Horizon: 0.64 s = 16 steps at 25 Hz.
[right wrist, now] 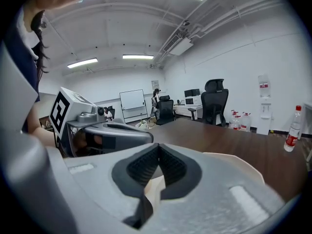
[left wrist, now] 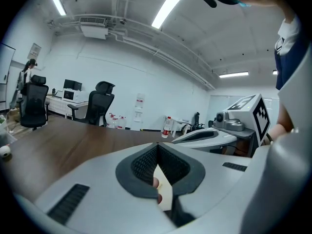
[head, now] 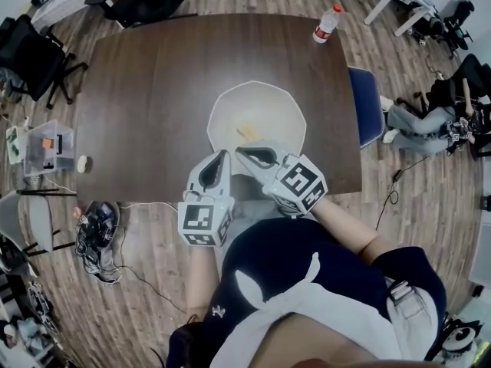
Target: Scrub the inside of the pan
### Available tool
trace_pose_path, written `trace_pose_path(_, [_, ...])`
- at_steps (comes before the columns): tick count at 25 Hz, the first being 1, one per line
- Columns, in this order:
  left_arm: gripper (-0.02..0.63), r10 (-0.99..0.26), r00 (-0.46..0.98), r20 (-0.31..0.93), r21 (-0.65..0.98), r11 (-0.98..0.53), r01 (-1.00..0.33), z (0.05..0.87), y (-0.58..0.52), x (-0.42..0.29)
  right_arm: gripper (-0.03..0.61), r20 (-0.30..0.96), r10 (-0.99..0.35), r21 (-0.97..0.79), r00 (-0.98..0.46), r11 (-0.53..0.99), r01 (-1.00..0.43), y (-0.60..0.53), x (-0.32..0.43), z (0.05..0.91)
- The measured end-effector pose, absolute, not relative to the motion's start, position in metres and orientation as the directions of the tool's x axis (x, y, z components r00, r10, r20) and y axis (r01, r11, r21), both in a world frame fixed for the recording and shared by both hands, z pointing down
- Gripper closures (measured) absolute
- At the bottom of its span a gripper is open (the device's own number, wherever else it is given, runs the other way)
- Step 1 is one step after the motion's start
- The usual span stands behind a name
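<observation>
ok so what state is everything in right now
pan: flat on the table, open side up, yellowish piece lying inside
bottle: upright, cap on
left hand-held gripper: shut, empty
right hand-held gripper: shut, empty

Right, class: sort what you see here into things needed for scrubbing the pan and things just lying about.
For the job:
cream many-sided pan
small yellowish piece inside it, perhaps the scrubber
left tool and right tool, both shut

Lying about:
clear plastic bottle with a red label
small white roll
clear plastic box
blue chair
</observation>
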<state>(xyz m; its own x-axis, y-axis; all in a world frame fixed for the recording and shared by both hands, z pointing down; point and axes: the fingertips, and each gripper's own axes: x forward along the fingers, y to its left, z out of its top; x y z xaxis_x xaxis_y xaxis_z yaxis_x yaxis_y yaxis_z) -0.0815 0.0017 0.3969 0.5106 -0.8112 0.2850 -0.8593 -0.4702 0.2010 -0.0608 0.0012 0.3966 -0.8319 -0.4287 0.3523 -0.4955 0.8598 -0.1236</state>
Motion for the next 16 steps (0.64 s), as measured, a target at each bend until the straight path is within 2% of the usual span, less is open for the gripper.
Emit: trace_pose_path(16, [0.609,-0.819,0.486,0.305,0.245,-0.426,-0.871,0.414,0.035,-0.086,0.578,0.454,-0.369,-0.086,-0.811,0.888,-0.453,0.031,-0.059,0.421])
